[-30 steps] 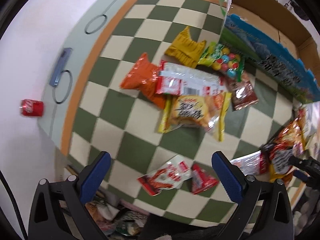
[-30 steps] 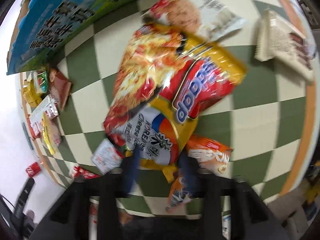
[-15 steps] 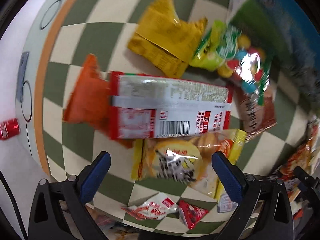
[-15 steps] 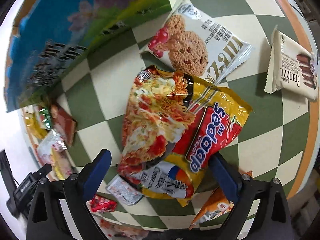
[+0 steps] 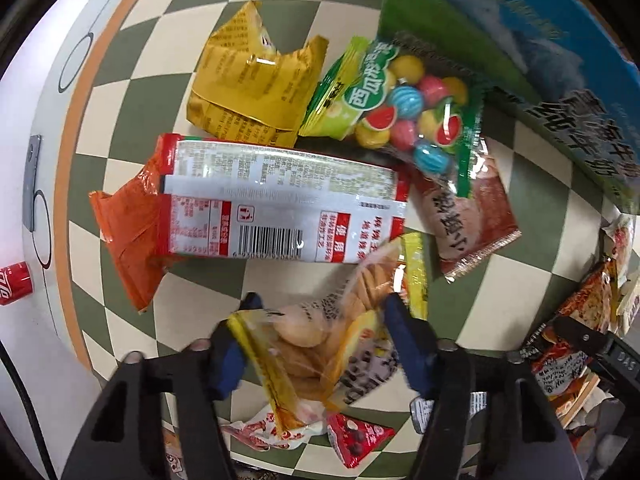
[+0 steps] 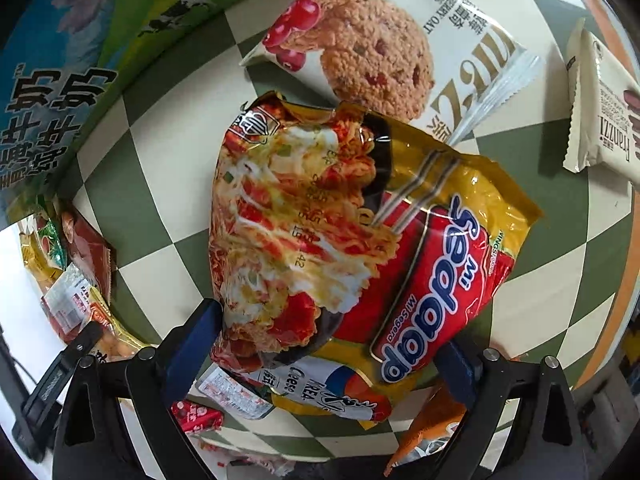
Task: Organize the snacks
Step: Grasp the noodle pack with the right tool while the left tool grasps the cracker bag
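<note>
In the left wrist view my left gripper [image 5: 320,340] is shut on a yellow-edged clear pack of round biscuits [image 5: 320,344], which crumples between the blue pads. Beyond it lie a red and white packet [image 5: 280,208], an orange pack [image 5: 128,236], a yellow pack [image 5: 248,92], a candy ball bag [image 5: 400,104] and a brown pack [image 5: 468,220]. In the right wrist view my right gripper [image 6: 320,344] is open, its blue pads on either side of the near end of a Mi Sedaap noodle bag [image 6: 360,248].
A blue and green milk carton box [image 5: 540,72] stands at the back, also in the right wrist view [image 6: 60,80]. An oat cookie bag [image 6: 380,40] and a Franzzi bar [image 6: 600,112] lie past the noodles. Small red packs [image 5: 356,440] lie near the front edge. A red can [image 5: 12,284] lies off the cloth.
My left gripper moved forward and down over the snack pile and closed on the biscuit pack. My right gripper opened and moved in closer over the noodle bag.
</note>
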`<state>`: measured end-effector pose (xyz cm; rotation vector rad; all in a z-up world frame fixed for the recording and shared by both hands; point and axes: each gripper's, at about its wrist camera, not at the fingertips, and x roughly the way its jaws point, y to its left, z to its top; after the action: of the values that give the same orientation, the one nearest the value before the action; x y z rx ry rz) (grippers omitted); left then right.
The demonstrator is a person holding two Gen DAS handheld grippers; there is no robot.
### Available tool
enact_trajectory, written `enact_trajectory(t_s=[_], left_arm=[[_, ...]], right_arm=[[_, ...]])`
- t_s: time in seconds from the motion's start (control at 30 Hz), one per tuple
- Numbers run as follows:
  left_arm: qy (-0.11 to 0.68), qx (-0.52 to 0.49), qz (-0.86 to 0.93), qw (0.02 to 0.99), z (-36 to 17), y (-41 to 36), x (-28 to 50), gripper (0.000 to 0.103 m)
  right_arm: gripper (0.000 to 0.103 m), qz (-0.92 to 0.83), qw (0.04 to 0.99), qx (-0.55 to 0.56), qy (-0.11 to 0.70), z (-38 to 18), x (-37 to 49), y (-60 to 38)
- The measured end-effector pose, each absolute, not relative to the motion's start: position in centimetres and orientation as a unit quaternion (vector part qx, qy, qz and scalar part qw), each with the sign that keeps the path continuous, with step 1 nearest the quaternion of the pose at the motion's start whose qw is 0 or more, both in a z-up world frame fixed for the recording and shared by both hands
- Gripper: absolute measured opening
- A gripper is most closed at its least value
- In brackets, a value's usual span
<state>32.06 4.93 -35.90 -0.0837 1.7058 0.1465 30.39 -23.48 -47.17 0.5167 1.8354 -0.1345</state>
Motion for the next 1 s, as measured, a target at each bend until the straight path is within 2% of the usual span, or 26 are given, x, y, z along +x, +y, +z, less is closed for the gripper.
enact_trajectory(t_s=[0.1, 0.27, 0.6, 0.83, 1.0], left_arm=[[0.747, -0.039, 0.063, 0.660, -35.1, 4.4, 31.1, 0.046], [0.743, -0.048, 0.060, 0.665, -33.9, 4.3, 29.1, 0.037], [0.729, -0.028, 0.029, 0.683, -29.1, -0.1, 24.3, 0.032], [0.706, -0.039, -0.010, 0.707, -24.1, -1.9, 25.1, 0.032], [0.679, -0.047, -0.044, 0.731, -20.9, -1.6, 29.5, 0.032]], right_arm=[[0.089, -0.049, 0.602, 0.194, 0.773, -46.7, 30.0, -22.5], [0.089, -0.028, 0.623, 0.157, 0.766, -46.4, 28.5, -20.9], [0.089, 0.045, 0.644, 0.146, 0.750, -43.6, 25.8, -20.1], [0.089, 0.076, 0.658, 0.147, 0.734, -39.2, 26.9, -20.7], [0.089, 0.109, 0.671, 0.152, 0.717, -34.0, 28.5, -21.7]])
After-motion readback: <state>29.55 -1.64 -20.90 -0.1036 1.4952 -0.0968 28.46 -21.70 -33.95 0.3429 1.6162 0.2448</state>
